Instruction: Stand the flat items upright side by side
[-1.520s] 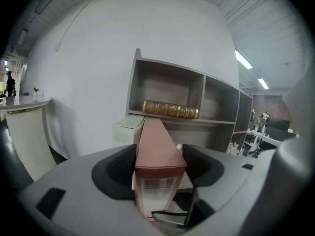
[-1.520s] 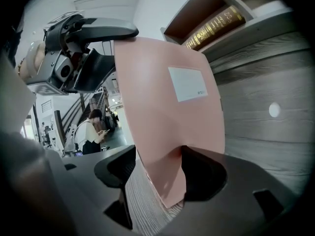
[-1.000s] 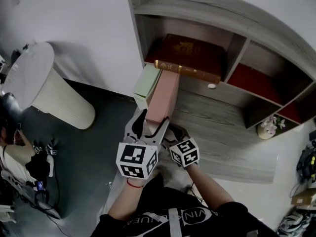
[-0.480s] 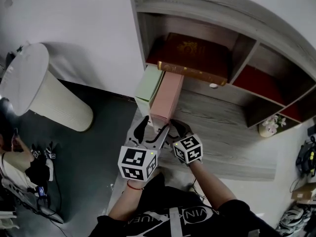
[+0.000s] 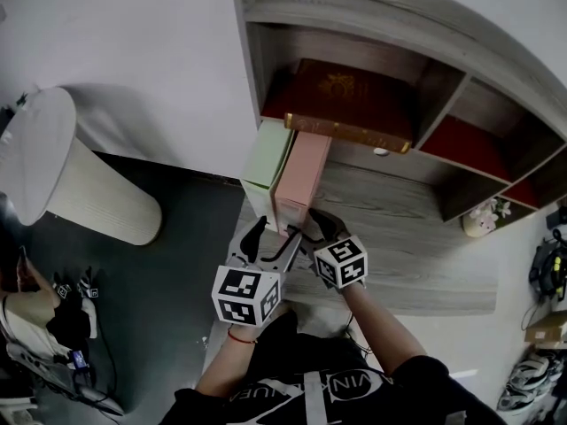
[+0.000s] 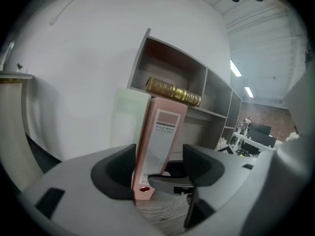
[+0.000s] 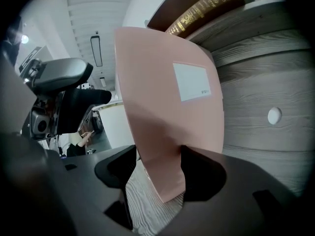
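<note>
Grey worktop [image 5: 416, 237] carries the upright pink file box [image 7: 167, 107], its foot hidden behind my fingers [image 7: 204, 176]. Right gripper [image 7: 160, 173] pinches its lower corner; left gripper [image 6: 160, 168] has its fingers spread about its spine.

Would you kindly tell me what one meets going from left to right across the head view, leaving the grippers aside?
cream ribbed cylinder → pale green file box → pink file box → small flower pot

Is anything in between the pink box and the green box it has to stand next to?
Nothing visible. The pink file box stands upright right beside the green file box, with no gap showing in the head view. The brown book only lies on the shelf above their tops.
</note>
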